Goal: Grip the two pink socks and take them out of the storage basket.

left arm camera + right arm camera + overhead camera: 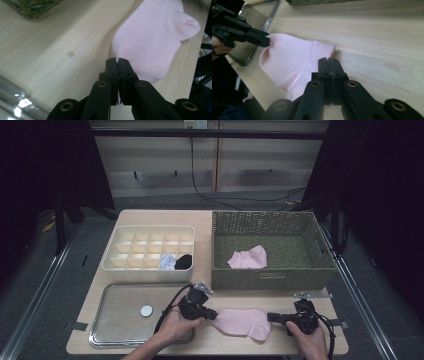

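Pink sock [243, 322] lies flat on the worktop [280, 296] at the near edge, between the two tongs, roughly 6 o'clock of the green wicker basket [272, 276]. Left tongs [214, 314] sit at the sock's 9 o'clock end, clenched on its edge; the left gripper view shows the jaws pinched together with a sliver of pink fabric caught at the tips. Right tongs [270, 317] are at the sock's 3 o'clock end, jaws pressed together; in the right gripper view [328, 60] the tips sit right at the sock's edge, touching or just beside it, but cannot tell if any cloth is actually caught. Progress guess: sorting socks from basket into the cream divider box [114, 265] at 10 o'clock of the sock. Two bundles already in the box's front row, a pale blue-white one [167, 262] and a black one [184, 261], side by side. One more pink sock [248, 257] waits in the basket. So partly done: the sock in hand looks not yet folded or rolled, not yet lifted, and the basket one is untouched. Metal tray [102, 330] with a small white disc [146, 310] sits at 9 o'clock of the left tongs, not involved as far as shown.
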